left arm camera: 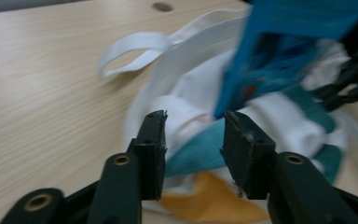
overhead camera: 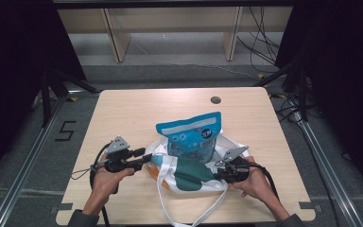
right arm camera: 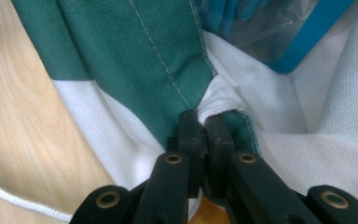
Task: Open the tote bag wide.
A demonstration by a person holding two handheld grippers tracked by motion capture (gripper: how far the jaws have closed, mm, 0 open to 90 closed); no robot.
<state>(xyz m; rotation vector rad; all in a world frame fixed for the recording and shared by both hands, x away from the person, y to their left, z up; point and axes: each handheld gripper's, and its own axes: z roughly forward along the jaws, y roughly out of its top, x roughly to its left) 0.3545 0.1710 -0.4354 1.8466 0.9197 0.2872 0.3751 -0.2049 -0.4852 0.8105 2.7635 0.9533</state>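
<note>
Pinching the tote bag [right arm camera: 135, 60] hard: right gripper [right arm camera: 205, 122], jaws clamped on a bunched fold of the white and green cloth at the bag's rim, no gap between the pads. Seen from the high view too, right gripper [overhead camera: 221, 171] low at the bag's right edge, right hand [overhead camera: 257, 182] wrapped round its body.

Sitting near the front middle of the table [overhead camera: 123, 109]: tote bag [overhead camera: 189, 176], slumped and crumpled, white with green panels and a patch of orange underneath at its left. Standing up out of its mouth, tilted a little: blue snack packet [overhead camera: 191, 137], bottom end down in the cloth, top edge well clear of the bag. Trailing off toward the near table edge: white strap [overhead camera: 189, 215] in a long loop.

Over on the other side, left gripper [overhead camera: 144, 158] level at the bag's left rim, held by the left hand [overhead camera: 106, 177]. Close up, left gripper [left arm camera: 193, 122] with jaws parted to a middling gap, nothing pressed between the pads, cloth of the bag [left arm camera: 186, 93] and the blurred blue packet [left arm camera: 284, 51] just beyond the tips. Lying flat on the wood farther off: second white strap [left arm camera: 135, 51].
</note>
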